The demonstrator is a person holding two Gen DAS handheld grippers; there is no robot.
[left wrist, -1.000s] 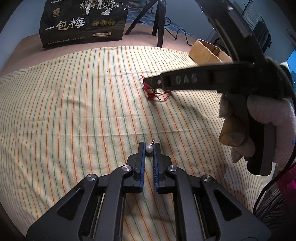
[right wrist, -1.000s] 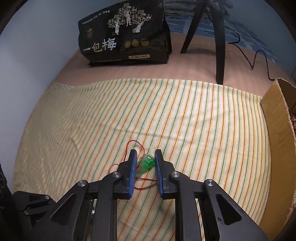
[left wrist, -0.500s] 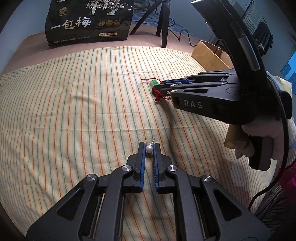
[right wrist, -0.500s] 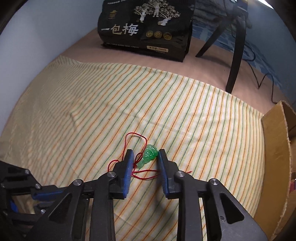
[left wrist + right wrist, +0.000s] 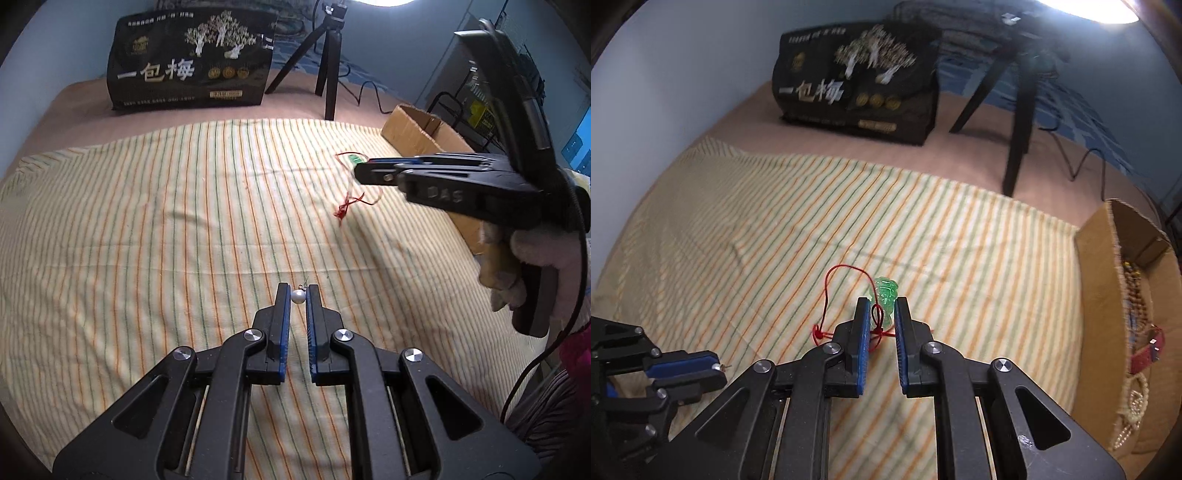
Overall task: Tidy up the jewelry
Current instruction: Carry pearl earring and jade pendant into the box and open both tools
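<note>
right gripper [image 5: 881, 314] clamps green pendant [image 5: 885, 297] (upright, long axis pointing away) | left gripper [image 5: 298, 297] pinches pearl earring [image 5: 297, 296], pin pointing forward

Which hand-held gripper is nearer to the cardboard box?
Right. The right hand-held gripper, gripping the green pendant, is beside the cardboard box; the left hand-held gripper is farther off, across the striped cloth.

A: Item between the left tongs [image 5: 298, 291]?
B: Pearl earring [image 5: 297, 296], glossy, smooth.
A: Between the right tongs [image 5: 881, 306]?
B: Green pendant [image 5: 885, 293], translucent, glassy; red cord [image 5: 831, 291], thin thread.
A: Beneath both?
B: Striped cloth [image 5: 147, 221], matt weave.
</note>
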